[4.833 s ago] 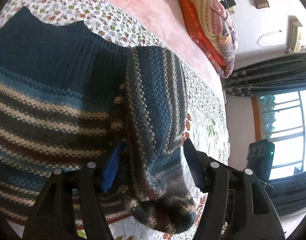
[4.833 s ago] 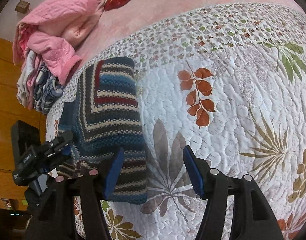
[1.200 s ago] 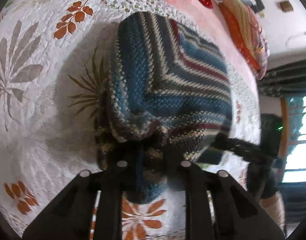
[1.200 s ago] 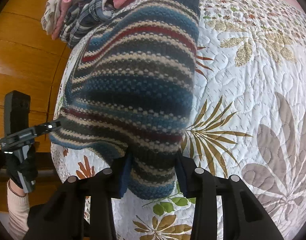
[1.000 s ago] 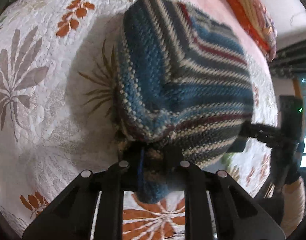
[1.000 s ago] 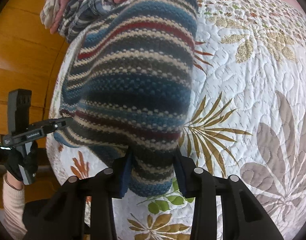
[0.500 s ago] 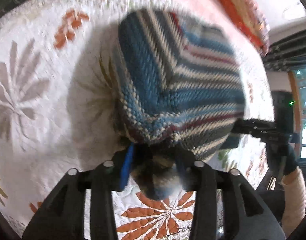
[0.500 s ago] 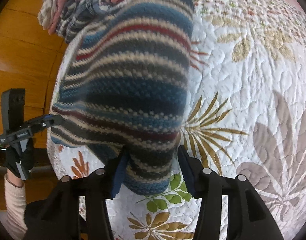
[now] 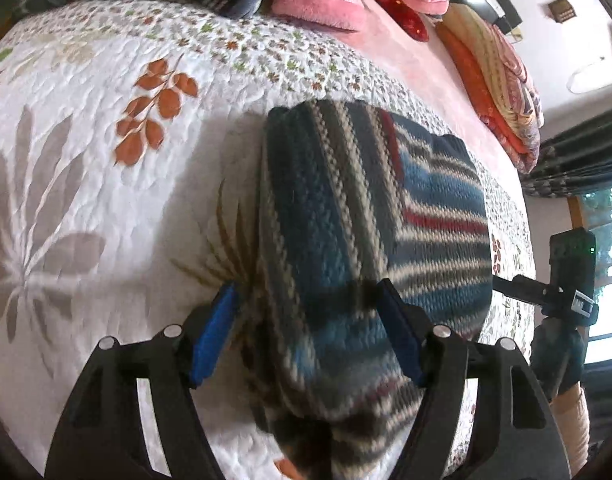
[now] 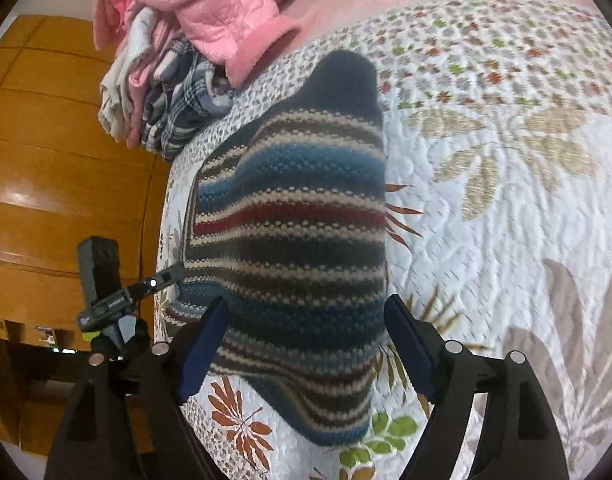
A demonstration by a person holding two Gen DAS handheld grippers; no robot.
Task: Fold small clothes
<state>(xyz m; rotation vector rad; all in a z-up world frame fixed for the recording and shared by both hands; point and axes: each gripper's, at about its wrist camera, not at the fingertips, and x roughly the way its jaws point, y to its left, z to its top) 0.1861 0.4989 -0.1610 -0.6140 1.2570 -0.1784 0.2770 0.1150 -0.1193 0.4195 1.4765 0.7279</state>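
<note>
I cannot read any text from here. The left gripper, seen in my right wrist view, carries a small white label on its black body, but the letters are too small and blurred.

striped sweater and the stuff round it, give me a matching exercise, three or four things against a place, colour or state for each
Things:
1. striped sweater
2. left tool
3. pink jacket
4. plaid garment

States:
A. on top of the clothes pile
B. open, fingers either side of knit
C. folded on the quilt
D. in the pile under pink

Pairs: 1-C, 2-B, 3-A, 4-D
</note>
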